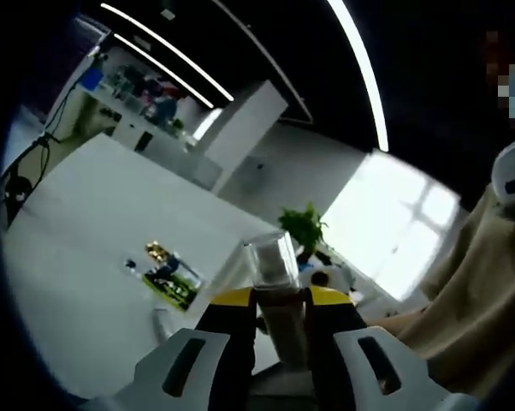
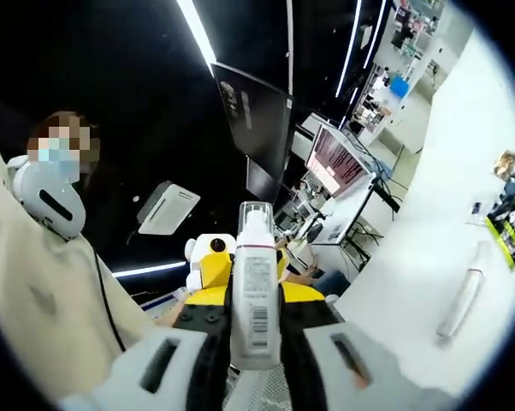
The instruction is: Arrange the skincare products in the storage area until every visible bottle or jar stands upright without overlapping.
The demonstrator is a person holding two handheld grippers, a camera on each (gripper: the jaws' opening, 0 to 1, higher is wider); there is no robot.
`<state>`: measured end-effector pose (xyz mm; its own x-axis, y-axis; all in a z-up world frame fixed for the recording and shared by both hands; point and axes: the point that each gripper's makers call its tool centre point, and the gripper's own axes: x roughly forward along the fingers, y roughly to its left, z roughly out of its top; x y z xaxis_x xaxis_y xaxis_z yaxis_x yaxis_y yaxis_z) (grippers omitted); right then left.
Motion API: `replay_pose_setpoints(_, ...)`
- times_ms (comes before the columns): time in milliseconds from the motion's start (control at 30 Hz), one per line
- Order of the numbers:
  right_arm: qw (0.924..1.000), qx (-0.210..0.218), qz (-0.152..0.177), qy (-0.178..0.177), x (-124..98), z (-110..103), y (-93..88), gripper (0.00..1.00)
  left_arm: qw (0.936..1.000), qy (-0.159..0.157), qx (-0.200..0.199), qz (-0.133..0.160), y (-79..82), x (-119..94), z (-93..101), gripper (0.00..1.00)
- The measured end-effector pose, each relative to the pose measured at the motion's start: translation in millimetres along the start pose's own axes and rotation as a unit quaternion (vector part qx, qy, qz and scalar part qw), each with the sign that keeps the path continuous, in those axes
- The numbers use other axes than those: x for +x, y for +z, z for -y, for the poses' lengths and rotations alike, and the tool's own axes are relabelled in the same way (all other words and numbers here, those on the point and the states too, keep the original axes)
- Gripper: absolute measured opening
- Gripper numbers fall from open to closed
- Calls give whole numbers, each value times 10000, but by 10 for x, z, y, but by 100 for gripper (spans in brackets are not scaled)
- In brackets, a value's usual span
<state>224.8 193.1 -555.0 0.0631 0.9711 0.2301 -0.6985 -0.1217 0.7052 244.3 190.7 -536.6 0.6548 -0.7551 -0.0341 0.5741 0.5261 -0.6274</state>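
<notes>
Clamped between the jaws of my left gripper is a brownish bottle with a clear cap, standing along the jaws and lifted well off the white table. My right gripper is likewise closed on a white bottle with a clear cap, barcode label facing the camera, also held in the air.

Both bottles are carried high and tipped toward the ceiling lights, so I judge the step in hand is bringing them down to the storage area and setting each one on its base. To do that well I would turn each gripper until the cap points away from the table, lower until the base sits flat, and open the jaws only once the bottle bears its own weight.

Farther off on the table stands a green tray with a small cluster of products; I cannot tell which of them are upright. On the table near the tray lies a white tube on its side, which I judge to be work left to do. It lies on the near side of the tray, so I should set the bottles down apart from it and from each other.

Beside me is a person's beige sleeve; monitors stand beyond the table's edge.
</notes>
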Motion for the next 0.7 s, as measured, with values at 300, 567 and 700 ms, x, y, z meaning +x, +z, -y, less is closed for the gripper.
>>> replay_pose_setpoints(300, 9991, -306, -116, -253, 40, 86, -8, 24, 9999, 61, -75, 52, 26, -19, -42, 15)
replay_pose_setpoints(567, 9985, -408, -180, -326, 26, 95, -12, 24, 10000, 29, -64, -23, 15, 9, -36, 15)
replay_pose_setpoints(700, 9978, -514, -238, -346, 30, 89, 5, 25, 9999, 17, 98, -64, 35, 19, -18, 15)
